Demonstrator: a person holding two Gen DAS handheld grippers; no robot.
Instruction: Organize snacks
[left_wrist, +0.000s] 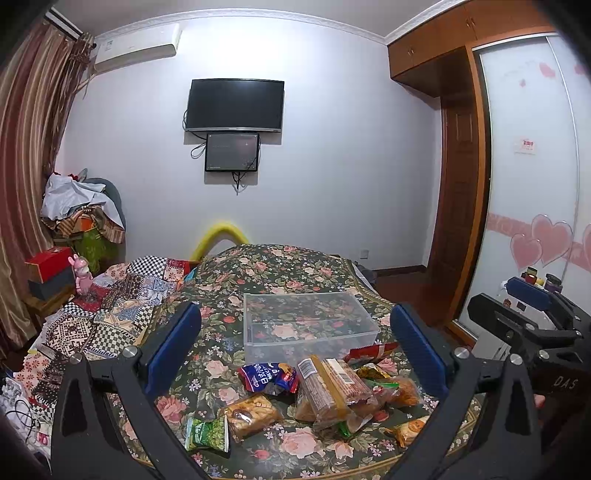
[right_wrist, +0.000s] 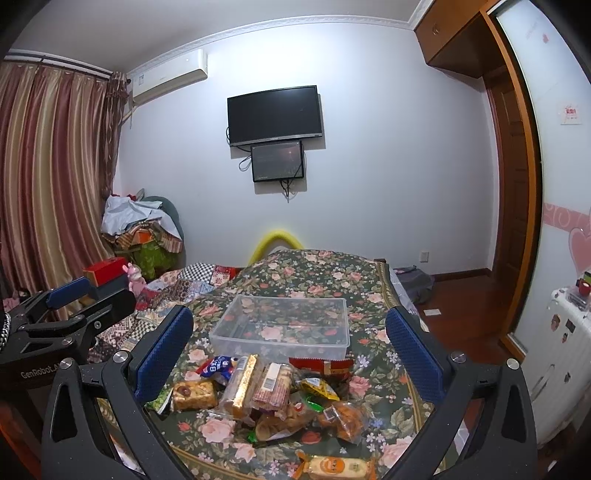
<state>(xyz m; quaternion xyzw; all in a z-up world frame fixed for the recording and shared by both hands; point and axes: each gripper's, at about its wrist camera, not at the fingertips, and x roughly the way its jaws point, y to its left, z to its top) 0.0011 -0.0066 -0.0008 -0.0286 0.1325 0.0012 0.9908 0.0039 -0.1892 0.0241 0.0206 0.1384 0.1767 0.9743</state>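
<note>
Blue-padded fingers of both grippers wide apart (empty) above the snacks

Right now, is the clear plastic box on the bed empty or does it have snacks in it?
Empty. The floral bedspread shows through the clear box with nothing inside, and the snack packets all lie in front of it.

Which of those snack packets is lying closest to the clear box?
The red packet. It lies right against the box's near wall, while the blue packet and the others sit farther toward the tongs.
</note>
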